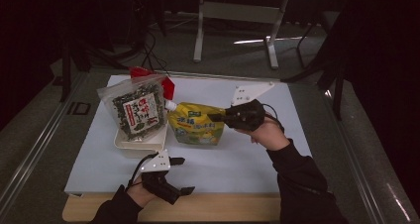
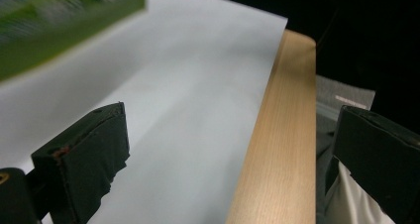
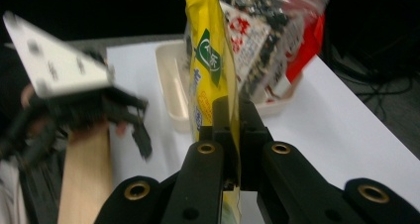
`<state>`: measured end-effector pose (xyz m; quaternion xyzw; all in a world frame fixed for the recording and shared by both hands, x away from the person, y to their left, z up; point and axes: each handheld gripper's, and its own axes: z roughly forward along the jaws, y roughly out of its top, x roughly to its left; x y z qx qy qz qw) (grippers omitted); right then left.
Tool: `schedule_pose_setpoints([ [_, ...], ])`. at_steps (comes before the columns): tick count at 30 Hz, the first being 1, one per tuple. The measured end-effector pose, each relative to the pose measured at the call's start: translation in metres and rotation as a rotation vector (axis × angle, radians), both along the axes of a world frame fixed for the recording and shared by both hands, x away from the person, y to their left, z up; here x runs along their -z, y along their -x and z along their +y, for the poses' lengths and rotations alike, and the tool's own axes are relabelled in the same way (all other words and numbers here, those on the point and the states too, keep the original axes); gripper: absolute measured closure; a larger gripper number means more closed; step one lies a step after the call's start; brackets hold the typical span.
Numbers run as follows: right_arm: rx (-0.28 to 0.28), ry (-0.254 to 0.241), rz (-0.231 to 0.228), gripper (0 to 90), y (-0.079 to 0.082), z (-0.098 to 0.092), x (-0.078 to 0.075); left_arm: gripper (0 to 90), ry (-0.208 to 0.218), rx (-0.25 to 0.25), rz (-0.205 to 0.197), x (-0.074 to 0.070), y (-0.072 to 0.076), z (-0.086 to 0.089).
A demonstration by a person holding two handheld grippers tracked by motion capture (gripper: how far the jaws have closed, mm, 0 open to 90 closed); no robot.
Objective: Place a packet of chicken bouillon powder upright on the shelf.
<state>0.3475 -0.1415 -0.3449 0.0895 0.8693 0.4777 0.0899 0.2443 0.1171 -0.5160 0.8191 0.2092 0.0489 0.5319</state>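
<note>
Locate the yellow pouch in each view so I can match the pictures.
High view: the yellow pouch is mid-table, right of the cream tray, its right edge at the right gripper.
Left gripper view: a blurred green and yellow edge in the top left corner, probably the pouch.
Right gripper view: centre, edge-on, clamped between the jaws.
Shared landmark: the white mat.

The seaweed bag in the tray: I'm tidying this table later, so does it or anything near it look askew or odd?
Yes. The seaweed bag stands tilted in the white tray, far taller than it, so it juts out. The yellow pouch hangs by one edge from the right gripper, its jaws shut on it.
</note>
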Motion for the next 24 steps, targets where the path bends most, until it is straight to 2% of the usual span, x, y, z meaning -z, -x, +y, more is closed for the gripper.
schedule_pose_setpoints([
  [2, -0.013, -0.008, -0.005, 90.0, -0.002, 0.008, -0.003, 2.4, -0.011, 0.005, -0.006, 0.003, 0.001, -0.002],
  [8, -0.051, -0.029, -0.008, 90.0, -0.008, 0.034, -0.009, 2.5, -0.01, 0.024, -0.032, 0.007, 0.003, -0.005],
  [11, -0.073, -0.036, -0.012, 90.0, -0.009, 0.05, -0.009, 2.5, -0.009, 0.03, -0.026, 0.009, 0.004, -0.005],
  [20, -0.129, -0.053, -0.003, 90.0, -0.018, 0.099, -0.003, 2.4, -0.018, 0.046, -0.029, 0.011, 0.005, -0.005],
  [24, -0.15, -0.039, 0.003, 90.0, -0.022, 0.119, 0.002, 2.4, -0.015, 0.042, -0.024, 0.012, 0.005, -0.002],
])
